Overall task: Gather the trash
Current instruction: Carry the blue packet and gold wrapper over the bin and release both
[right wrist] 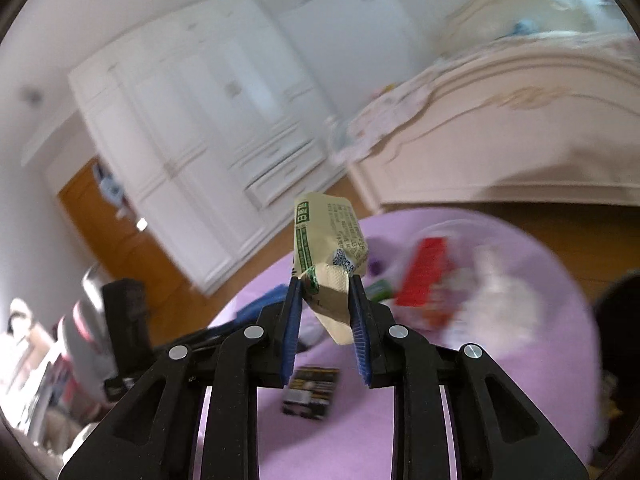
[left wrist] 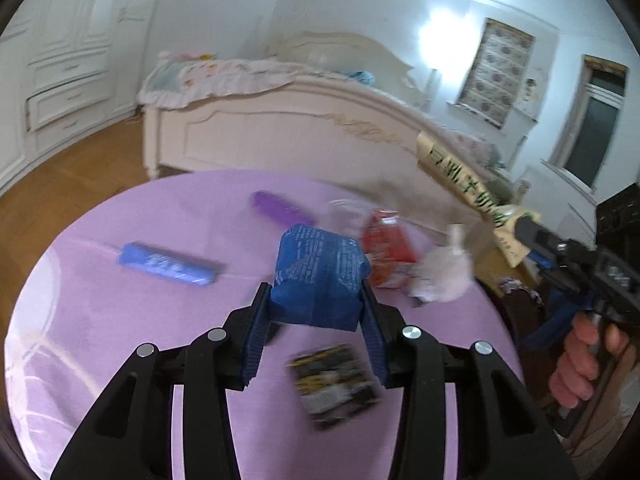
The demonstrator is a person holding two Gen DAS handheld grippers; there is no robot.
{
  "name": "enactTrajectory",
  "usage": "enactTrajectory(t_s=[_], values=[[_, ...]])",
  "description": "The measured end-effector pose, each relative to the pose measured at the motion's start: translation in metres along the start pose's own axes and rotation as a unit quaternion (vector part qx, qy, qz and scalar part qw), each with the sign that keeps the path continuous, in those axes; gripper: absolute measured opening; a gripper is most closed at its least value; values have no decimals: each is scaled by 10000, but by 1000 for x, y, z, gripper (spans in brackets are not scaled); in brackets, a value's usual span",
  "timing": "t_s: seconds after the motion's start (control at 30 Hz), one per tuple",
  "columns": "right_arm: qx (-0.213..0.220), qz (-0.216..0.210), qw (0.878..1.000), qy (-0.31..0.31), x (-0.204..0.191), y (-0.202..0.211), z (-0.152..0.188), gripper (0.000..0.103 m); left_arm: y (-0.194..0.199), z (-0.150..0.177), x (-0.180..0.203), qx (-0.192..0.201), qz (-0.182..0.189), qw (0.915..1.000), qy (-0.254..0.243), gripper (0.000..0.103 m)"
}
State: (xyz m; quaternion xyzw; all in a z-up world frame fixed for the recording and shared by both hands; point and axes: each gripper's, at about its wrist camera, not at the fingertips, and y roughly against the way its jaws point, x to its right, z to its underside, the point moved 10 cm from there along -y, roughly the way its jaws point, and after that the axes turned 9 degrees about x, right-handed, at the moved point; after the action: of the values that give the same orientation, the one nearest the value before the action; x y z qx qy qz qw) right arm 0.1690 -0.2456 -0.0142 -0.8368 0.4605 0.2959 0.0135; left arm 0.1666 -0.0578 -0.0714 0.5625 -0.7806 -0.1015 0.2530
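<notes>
Now both grippers are carrying trash above the round purple table [left wrist: 100, 320]. The left gripper [left wrist: 316, 308] is clamping a blue wrapped packet [left wrist: 320, 276] across its lower half; the right gripper [right wrist: 325, 304] is pinching a beige green-printed wrapper [right wrist: 328, 240] near its folded bottom. Both look light, soft and crinkly, so squeezing mid-body should be holding them best. 1 red packet [left wrist: 386, 248], crumpled tissue [left wrist: 444, 276] and a black-yellow wrapper [left wrist: 336, 384] are waiting on the table.

Blue packet [left wrist: 320, 276], white print; beige wrapper [right wrist: 330, 248], green lettering; lilac tablecloth [left wrist: 100, 320]; red pack [left wrist: 386, 248].
</notes>
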Motion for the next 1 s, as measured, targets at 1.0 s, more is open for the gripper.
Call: enactTrajectory(t_s=[1.0], values=[[724,1901,9616,-1842,265,150,45,24,-124,68,269,-1173,1699,9699,-1294,42]])
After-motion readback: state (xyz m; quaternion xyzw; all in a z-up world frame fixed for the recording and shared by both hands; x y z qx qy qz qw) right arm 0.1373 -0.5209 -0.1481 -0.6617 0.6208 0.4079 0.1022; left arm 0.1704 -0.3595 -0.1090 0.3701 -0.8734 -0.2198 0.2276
